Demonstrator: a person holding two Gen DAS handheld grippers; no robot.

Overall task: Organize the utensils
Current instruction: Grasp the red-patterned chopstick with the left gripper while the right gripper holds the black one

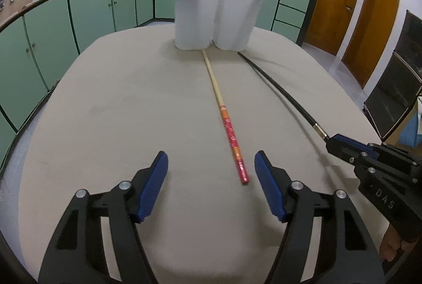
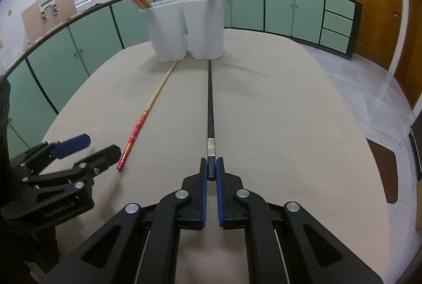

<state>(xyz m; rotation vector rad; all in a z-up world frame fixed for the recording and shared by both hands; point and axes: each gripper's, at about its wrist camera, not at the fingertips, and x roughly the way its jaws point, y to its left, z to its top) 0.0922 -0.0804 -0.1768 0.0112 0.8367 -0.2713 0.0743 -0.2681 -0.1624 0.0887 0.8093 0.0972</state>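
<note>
Here your right gripper (image 2: 211, 170) is clamped on the thick end of the black chopstick (image 2: 210, 104), which lies on the table (image 2: 290, 126) with its tip pointing at the white two-compartment holder (image 2: 184, 28) near the far edge. Your left gripper (image 1: 211, 176) has its jaws apart, nothing pressed between them; the butt of the red-handled chopstick (image 1: 232, 136) lies just inside its right pad, its pale tip reaching the holder's base. More chopsticks stand tilted in both compartments.
</note>
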